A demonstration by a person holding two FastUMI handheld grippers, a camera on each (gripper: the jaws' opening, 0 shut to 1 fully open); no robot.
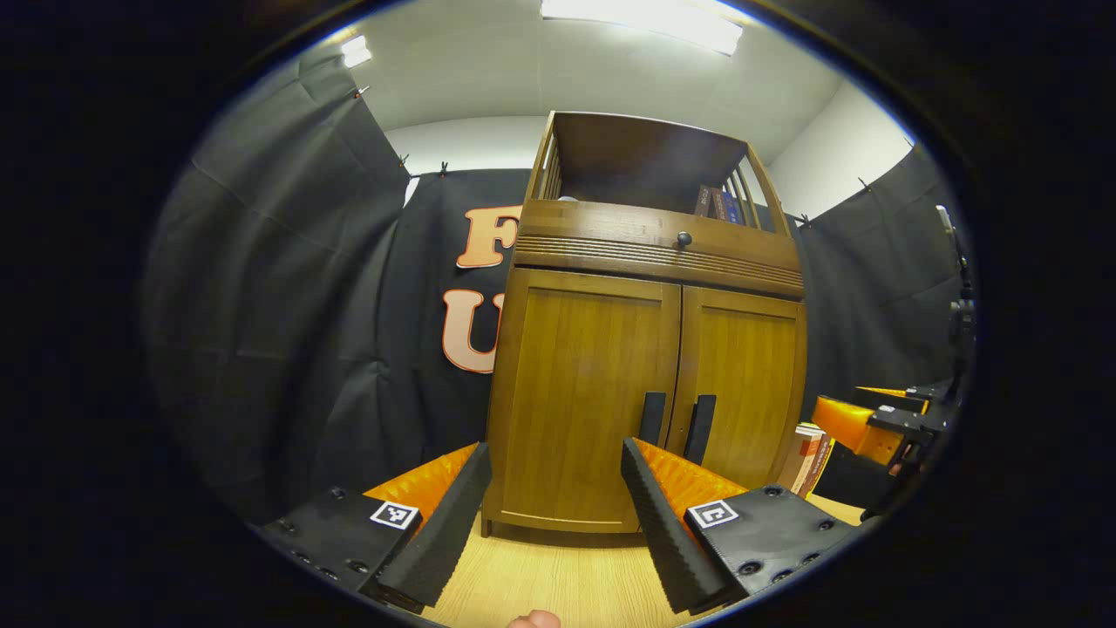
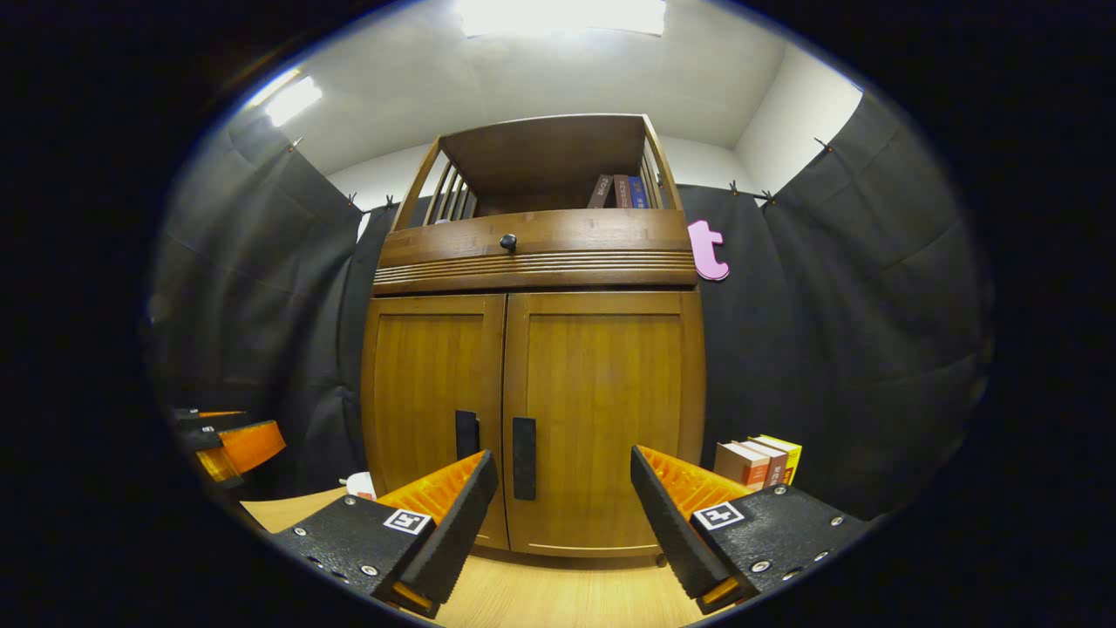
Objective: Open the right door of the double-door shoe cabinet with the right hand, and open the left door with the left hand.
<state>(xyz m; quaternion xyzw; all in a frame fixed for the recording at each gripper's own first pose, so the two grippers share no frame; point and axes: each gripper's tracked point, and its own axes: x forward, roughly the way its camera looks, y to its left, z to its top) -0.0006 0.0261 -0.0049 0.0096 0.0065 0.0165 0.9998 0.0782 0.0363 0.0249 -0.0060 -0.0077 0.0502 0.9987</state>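
Nothing is done yet: both doors of the shoe cabinet point(image 2: 532, 419) on the worktop point(image 2: 567, 597) are closed; right gripper point(image 2: 562, 515) and left gripper point(image 1: 554, 515) face it, fingers spread, empty

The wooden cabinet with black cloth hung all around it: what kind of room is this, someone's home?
Probably a staged recording booth, not a home. Black cloth hangs clipped around a lone shoe cabinet on a wooden floor, under a ceiling light, with a few books beside it.
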